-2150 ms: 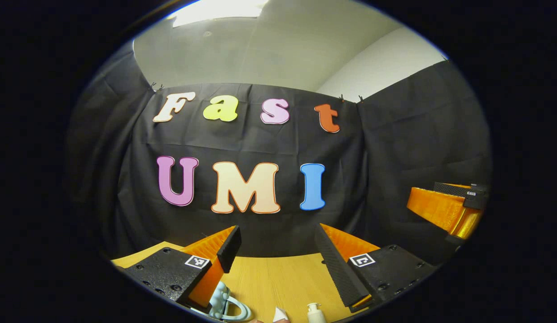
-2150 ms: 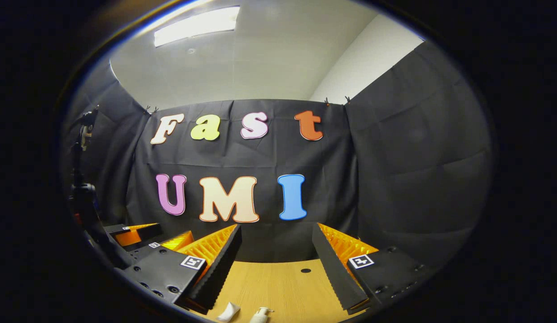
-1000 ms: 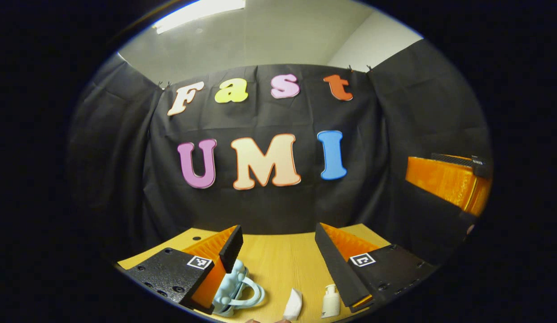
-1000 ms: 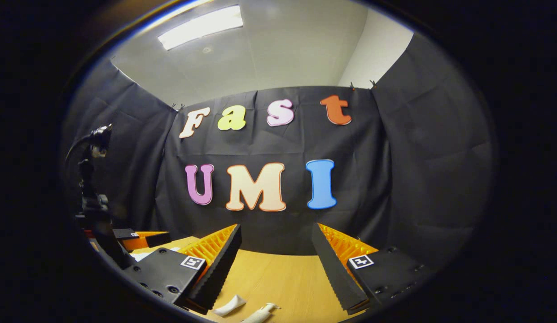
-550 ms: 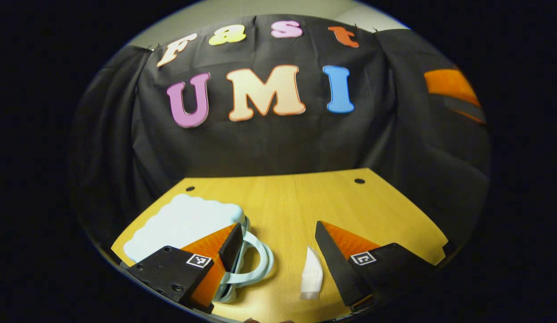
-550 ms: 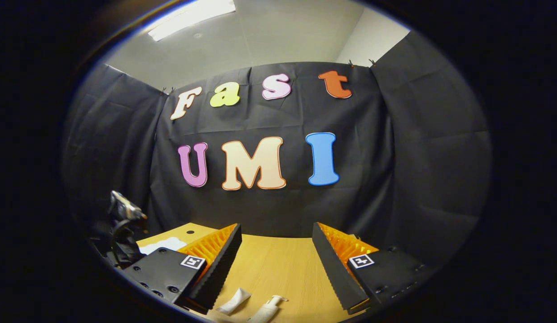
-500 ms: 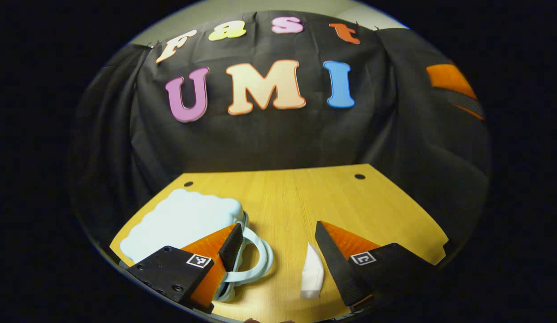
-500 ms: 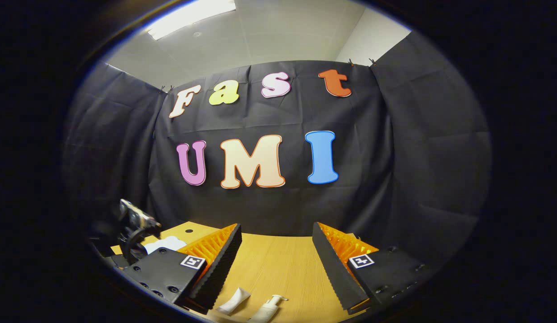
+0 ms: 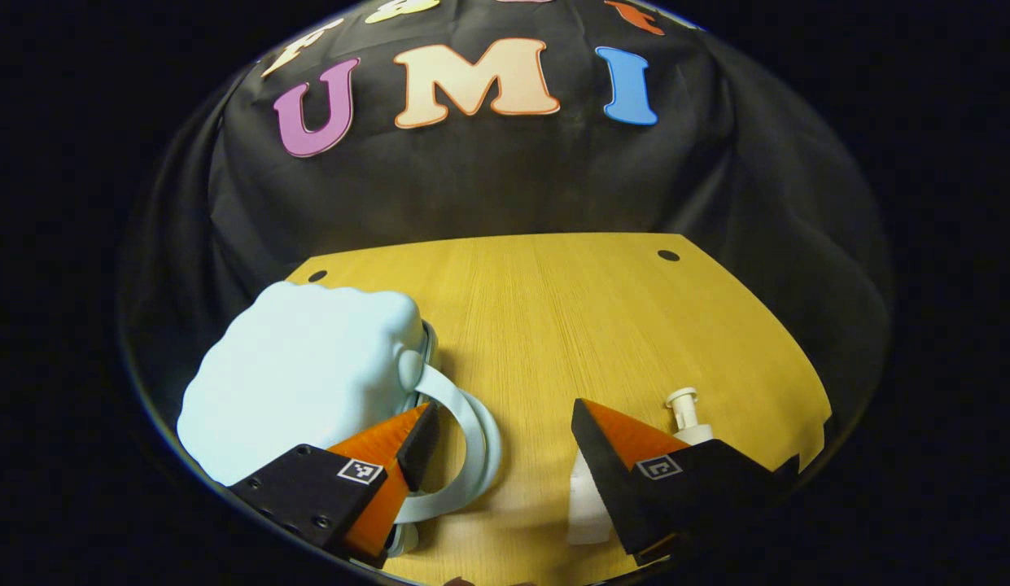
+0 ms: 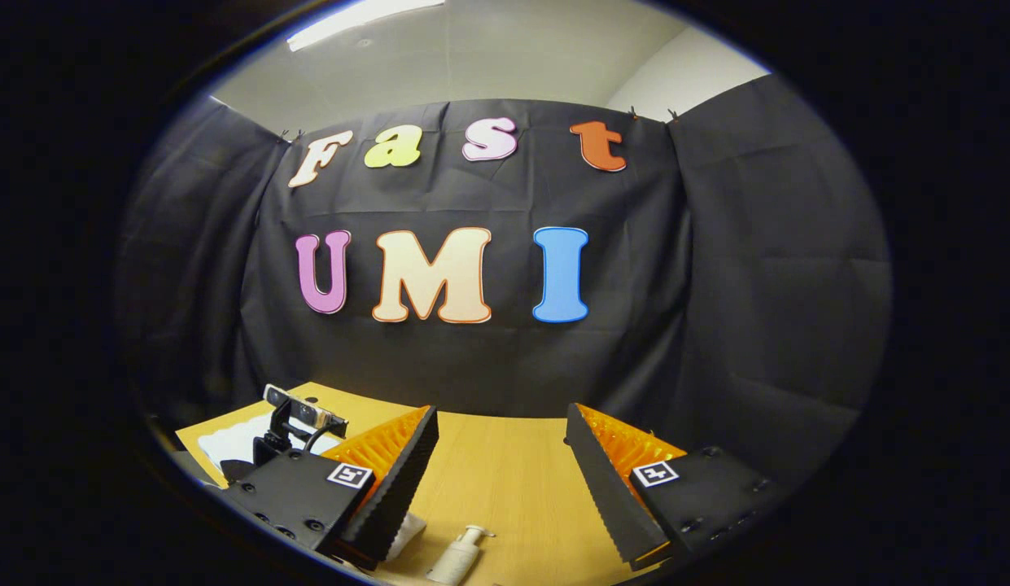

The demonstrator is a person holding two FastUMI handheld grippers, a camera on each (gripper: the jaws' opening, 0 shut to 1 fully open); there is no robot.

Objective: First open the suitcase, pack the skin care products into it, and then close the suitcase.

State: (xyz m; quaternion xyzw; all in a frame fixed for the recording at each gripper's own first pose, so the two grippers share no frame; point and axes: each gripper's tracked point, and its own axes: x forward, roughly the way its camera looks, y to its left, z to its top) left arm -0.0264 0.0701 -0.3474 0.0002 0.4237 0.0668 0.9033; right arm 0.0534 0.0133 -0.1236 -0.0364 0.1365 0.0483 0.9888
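A pale blue, cloud-shaped suitcase (image 9: 301, 374) lies shut on the wooden table (image 9: 553, 309) at the left of the left gripper view. Its looped handle (image 9: 472, 456) points toward my left gripper (image 9: 500, 423), which is open, with one finger overlapping the loop. A white tube (image 9: 584, 505) and a white pump bottle (image 9: 684, 407) sit half hidden behind the other finger. My right gripper (image 10: 500, 423) hovers open above the table with nothing between its fingers. Below it lie the pump bottle (image 10: 454, 557) and the tube (image 10: 407, 529).
Black cloth walls close off the table's far and side edges. Two small holes (image 9: 668, 255) mark the table's back corners. In the right gripper view, a camera bar (image 10: 303, 415) rises at the left in front of the suitcase (image 10: 228, 439).
My left gripper has tipped downward and closed in on the suitcase handle, so the table and suitcase now show large. The right gripper has only shifted slightly.
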